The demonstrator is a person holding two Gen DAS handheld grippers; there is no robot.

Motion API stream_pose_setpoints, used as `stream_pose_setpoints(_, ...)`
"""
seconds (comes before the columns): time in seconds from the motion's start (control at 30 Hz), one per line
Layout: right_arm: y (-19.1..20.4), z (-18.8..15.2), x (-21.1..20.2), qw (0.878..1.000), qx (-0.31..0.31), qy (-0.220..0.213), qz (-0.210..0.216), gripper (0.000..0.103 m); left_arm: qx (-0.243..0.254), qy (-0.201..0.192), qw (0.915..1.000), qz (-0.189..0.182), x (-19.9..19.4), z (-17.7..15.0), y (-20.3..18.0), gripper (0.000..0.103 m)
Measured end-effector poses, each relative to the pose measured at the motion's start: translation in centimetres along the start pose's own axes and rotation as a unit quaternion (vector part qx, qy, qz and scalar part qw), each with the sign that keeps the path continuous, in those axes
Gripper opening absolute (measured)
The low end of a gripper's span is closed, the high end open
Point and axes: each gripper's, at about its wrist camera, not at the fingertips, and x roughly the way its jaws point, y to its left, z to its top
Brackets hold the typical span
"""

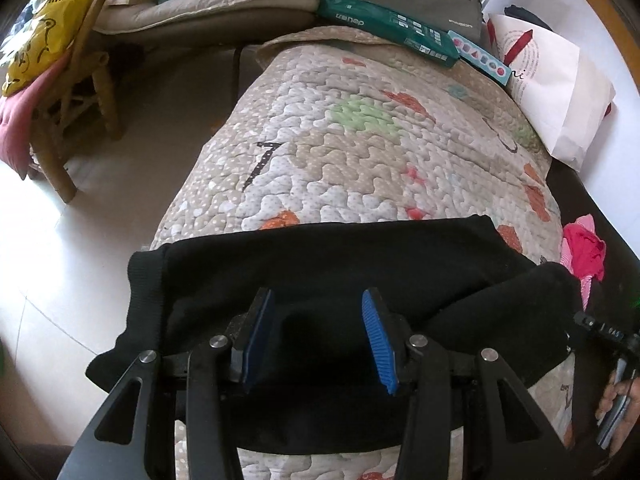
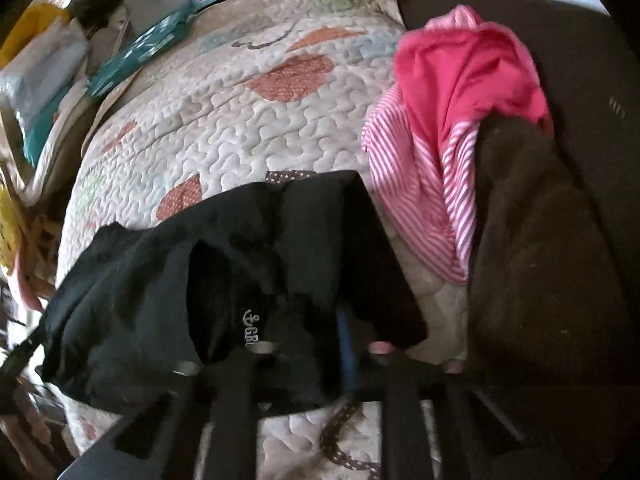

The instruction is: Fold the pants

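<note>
1. Black pants (image 1: 320, 264) are seen in the left wrist view laid across the quilted bed cover (image 1: 360, 140), already doubled; the left gripper (image 1: 318, 336) is held wide apart above them, empty. A fresh edge must be pinched next.
2. In the blurred right wrist view, the right gripper (image 2: 320, 344) appears closed on pants cloth. Pink striped clothing (image 2: 440, 140) crowds the right; open quilt lies ahead.

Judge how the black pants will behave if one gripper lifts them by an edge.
The pants look soft and floppy: they sag in folds in the right wrist view, so they would likely droop rather than hold shape. The ribbed cuff hangs off the quilt edge, so a tug may slide them off.
</note>
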Motion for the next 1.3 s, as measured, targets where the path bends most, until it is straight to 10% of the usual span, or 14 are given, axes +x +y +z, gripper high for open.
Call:
stream_pose_setpoints(0.33, 1.1, 1.1, -1.2, 0.987, -0.062, -0.007, -0.148, 0.006, -0.023, 0.029, 0.9991, 0.022, 1.3, -0.3, 1.1, 0.045)
stream_pose_setpoints(0.53, 2.1, 1.1, -2.3, 0.973, -0.072, -0.029, -0.219, 0.056, -0.023, 0.031, 0.9986, 0.037, 1.6, -0.6, 1.1, 0.045)
stream_pose_setpoints(0.63, 5.7, 1.9, -4.3, 0.981, -0.111, -0.086, -0.133, 0.063, -0.016, 0.030, 0.9982, 0.049, 1.9, -0.8, 0.6, 0.047)
stream_pose_setpoints(0.8, 14.2, 3.8, -0.8, 0.975, -0.204, -0.051, 0.075, 0.062, -0.001, 0.026, 0.9979, 0.060, 1.9, -1.0, 0.2, 0.047)
stream_pose_setpoints(1.1, 22.1, 5.1, 8.4, 0.951, -0.284, 0.025, 0.117, 0.062, -0.007, 0.031, 0.9975, 0.063, 2.1, -0.7, 0.3, 0.047)
stream_pose_setpoints(1.3, 22.3, 3.6, 8.4, 0.945, -0.307, 0.040, 0.109, 0.012, -0.012, 0.030, 0.9967, 0.074, 2.3, -0.6, 0.1, 0.047)
